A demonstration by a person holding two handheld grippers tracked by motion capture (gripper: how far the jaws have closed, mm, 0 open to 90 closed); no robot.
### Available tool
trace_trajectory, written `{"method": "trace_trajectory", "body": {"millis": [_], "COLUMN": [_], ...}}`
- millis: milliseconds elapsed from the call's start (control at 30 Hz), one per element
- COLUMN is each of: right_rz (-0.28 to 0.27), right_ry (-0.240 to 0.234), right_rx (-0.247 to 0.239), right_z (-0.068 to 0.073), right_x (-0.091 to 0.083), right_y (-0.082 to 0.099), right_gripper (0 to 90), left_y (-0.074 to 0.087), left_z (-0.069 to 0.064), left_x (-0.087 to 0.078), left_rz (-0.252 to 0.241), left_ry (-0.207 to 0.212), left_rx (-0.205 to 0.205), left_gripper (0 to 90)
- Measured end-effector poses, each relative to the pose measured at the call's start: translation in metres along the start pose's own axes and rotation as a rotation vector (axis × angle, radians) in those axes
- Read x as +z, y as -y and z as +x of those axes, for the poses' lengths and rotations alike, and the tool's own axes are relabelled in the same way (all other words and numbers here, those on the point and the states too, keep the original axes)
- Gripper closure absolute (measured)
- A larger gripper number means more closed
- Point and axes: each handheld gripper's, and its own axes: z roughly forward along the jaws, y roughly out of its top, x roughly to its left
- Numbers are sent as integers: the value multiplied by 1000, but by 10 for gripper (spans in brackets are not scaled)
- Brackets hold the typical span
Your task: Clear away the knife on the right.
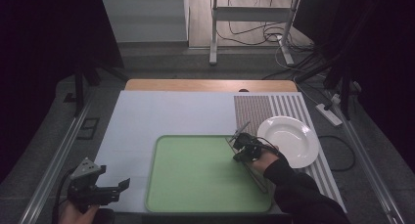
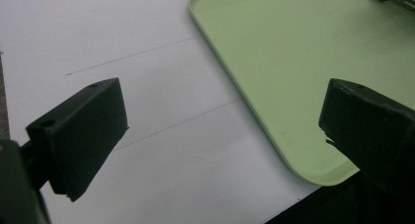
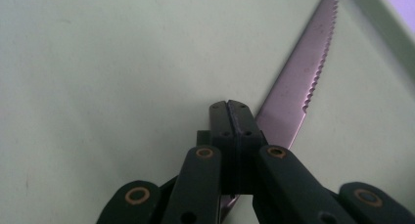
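Note:
A serrated table knife (image 3: 298, 92) lies flat on the green tray (image 3: 98, 77), near the tray's right rim (image 1: 268, 194). My right gripper (image 3: 231, 106) is shut, jaws pressed together just over the blade where it meets the handle; the blade runs on beyond the jaws, not between them. From above, the right gripper (image 1: 241, 146) sits over the knife (image 1: 258, 180) at the tray's right side. My left gripper (image 1: 123, 186) hovers open over the white table surface left of the tray, nothing between its jaws. The left gripper (image 2: 222, 123) faces the tray's near left corner (image 2: 313, 170).
A white plate (image 1: 289, 140) rests on a striped placemat (image 1: 254, 111) right of the tray. The white table cover (image 1: 161, 111) stretches behind and left of the tray. Beyond the table are floor cables and a metal stand.

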Motion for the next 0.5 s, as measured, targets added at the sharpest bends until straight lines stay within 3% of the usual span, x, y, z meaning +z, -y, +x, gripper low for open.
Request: {"method": "trace_trajectory", "body": {"millis": [500], "right_rz": [15], "right_ry": [-26], "right_rx": [94], "right_z": [-15], "right_x": [-13], "right_y": [28], "right_gripper": [900], "left_y": [0], "left_z": [0], "left_x": [0], "left_rz": [1], "left_ry": [0], "left_rx": [0], "left_gripper": [37]}}
